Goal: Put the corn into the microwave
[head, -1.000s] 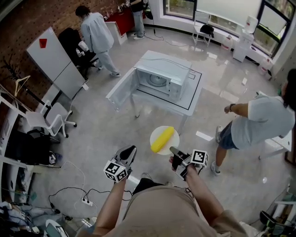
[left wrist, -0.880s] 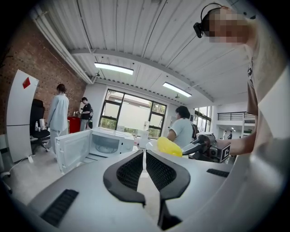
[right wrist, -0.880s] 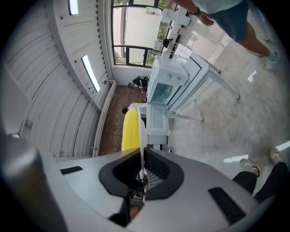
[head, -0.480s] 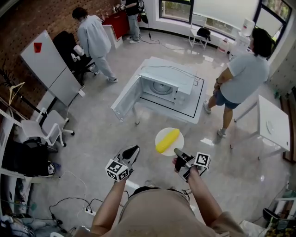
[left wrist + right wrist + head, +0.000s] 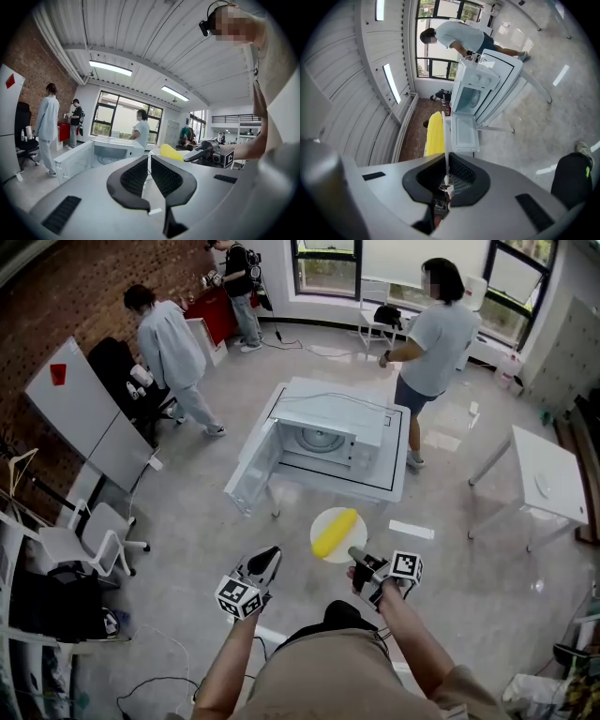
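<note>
The corn lay on a white plate, held in the air well short of the microwave. The right tongs were clenched on the plate's near rim, probably so the cob stayed level and untouched. The left tongs hung beside it, closed on nothing. The microwave door stood wide open past the worktop edge. Open floor lay between, and a person stood beyond.
</note>
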